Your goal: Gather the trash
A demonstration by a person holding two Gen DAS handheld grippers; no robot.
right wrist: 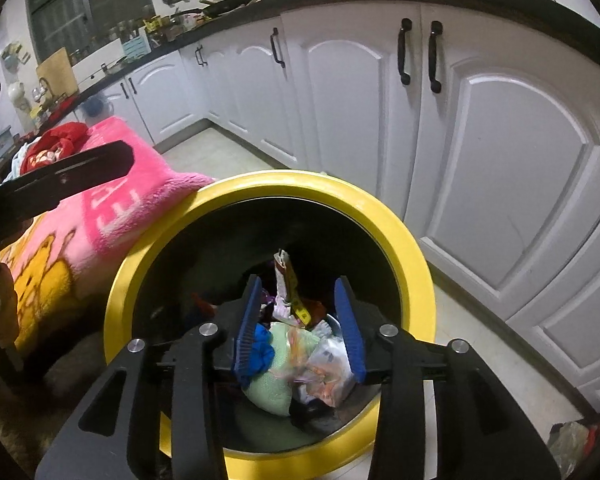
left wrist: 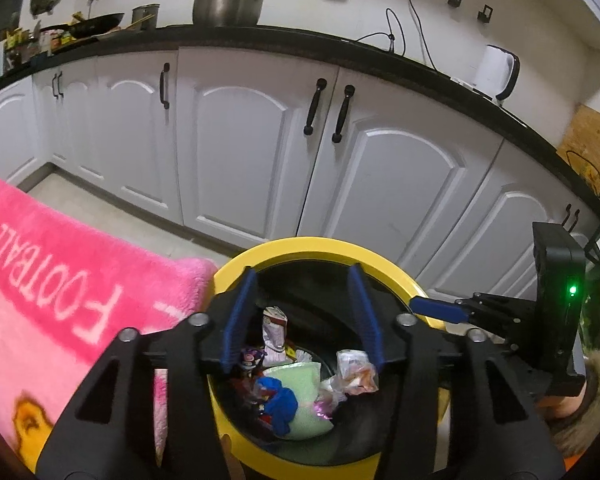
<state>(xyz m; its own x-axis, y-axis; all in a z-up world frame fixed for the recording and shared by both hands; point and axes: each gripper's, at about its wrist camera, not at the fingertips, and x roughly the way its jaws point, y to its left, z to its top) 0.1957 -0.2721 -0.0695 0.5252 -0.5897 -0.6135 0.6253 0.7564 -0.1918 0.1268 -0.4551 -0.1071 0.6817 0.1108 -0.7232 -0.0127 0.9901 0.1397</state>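
While both claws hang over the yellow-rimmed bin (right wrist: 404,236), the left claw (left wrist: 302,312) has its blue pads parted with nothing between them, and the right claw (right wrist: 298,320) stands likewise parted and empty above the opening. Down inside the bin's dark well lies the trash (right wrist: 300,352): a pale green bundle, crumpled clear wrappers, blue scraps and an upright snack packet (left wrist: 274,332). At nine o'clock from the bin, a pink blanket (left wrist: 60,280) touches its rim. White cabinets (left wrist: 240,152) stand behind at twelve o'clock, under the dark desk (left wrist: 300,46).
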